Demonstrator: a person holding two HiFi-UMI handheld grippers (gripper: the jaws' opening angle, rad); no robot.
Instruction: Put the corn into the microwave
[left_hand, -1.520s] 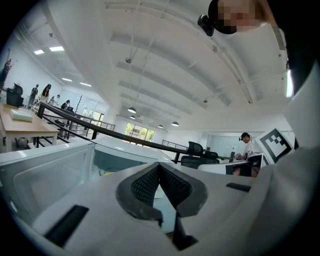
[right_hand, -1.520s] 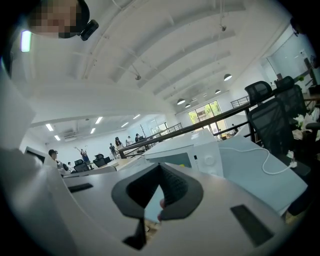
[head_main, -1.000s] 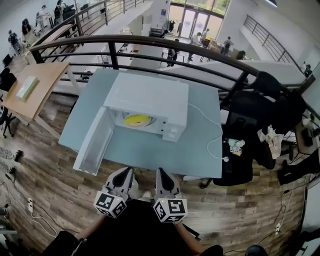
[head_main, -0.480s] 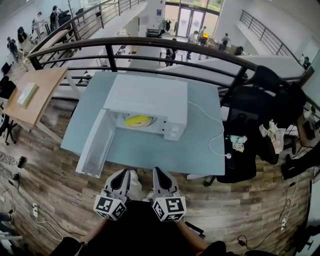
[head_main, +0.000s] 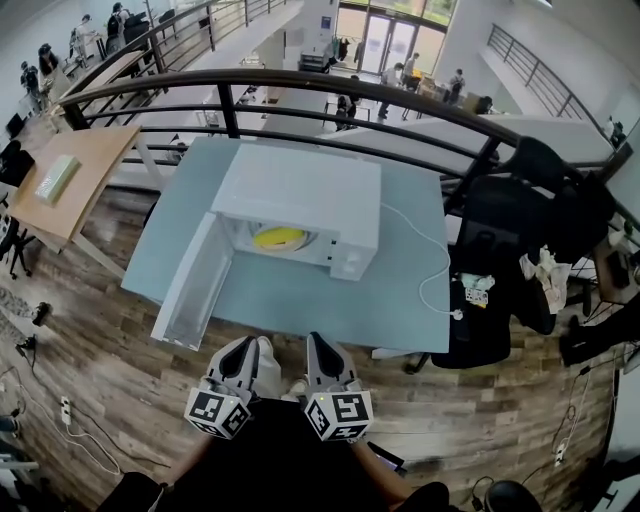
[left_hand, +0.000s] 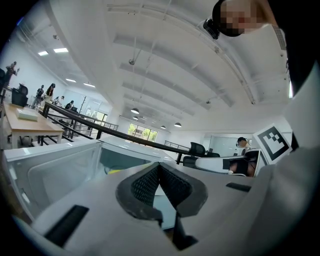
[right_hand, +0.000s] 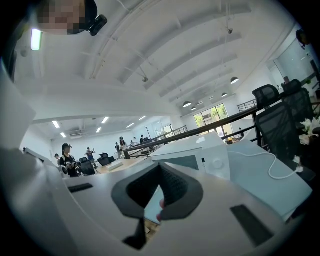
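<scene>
Facing the boxy white microwave (head_main: 300, 195), yellow corn (head_main: 278, 238) inside, we hold left gripper (left_hand: 159, 166) and right gripper (right_hand: 160, 169), ribbed jaws pinched together, empty.

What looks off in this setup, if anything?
Nothing is spilled or damaged. The microwave door stands wide open with the corn already inside. Its white cord lies loose across the table, and the plug end rests near the table's edge, not in a socket.

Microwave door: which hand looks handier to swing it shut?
Left, probably: the open door stands out at the left of the microwave, nearer the left gripper than the right gripper. Both are shut and empty.
</scene>
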